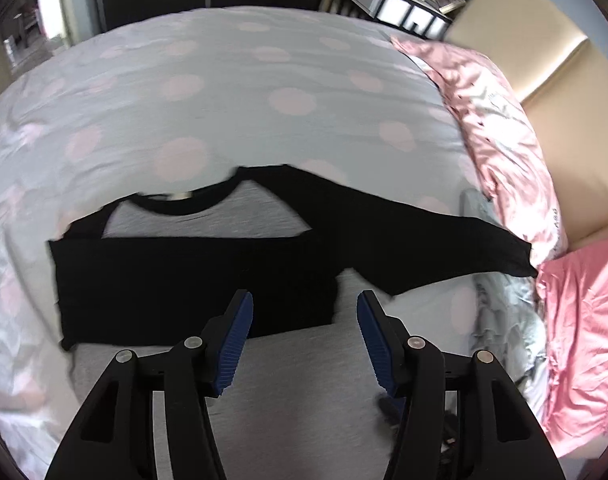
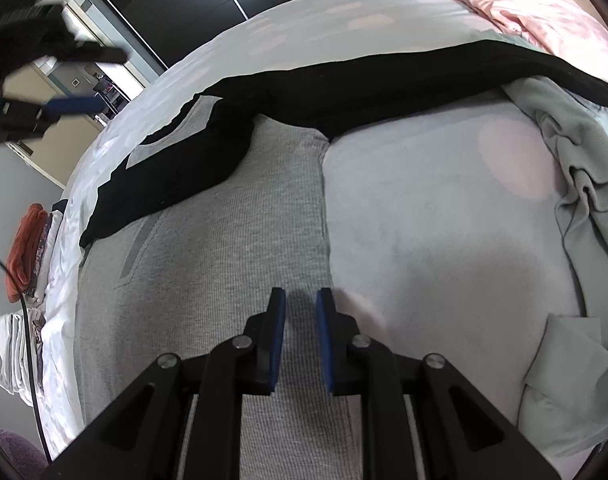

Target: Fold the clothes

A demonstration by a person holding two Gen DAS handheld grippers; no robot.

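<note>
Beneath the right gripper (image 2: 300, 300), narrowly parted and empty, the grey-and-black shirt (image 2: 232, 232) runs lengthwise away across the bed (image 2: 424, 208), its unfolded black sleeve (image 1: 404, 236) ahead-right of the wide-open, empty left gripper (image 1: 304, 308), seemingly nearer that one

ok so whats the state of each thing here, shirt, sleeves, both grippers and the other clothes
raglan shirt: spread flat on the bed, front up
left sleeve: folded across the chest
right sleeve: stretched out sideways, not yet folded
left gripper: open, empty, over the shirt
right gripper: open narrowly, empty, above the shirt's side edge
pale green garment: crumpled, unfolded
stack of clothes: folded, at the bed's edge
</note>
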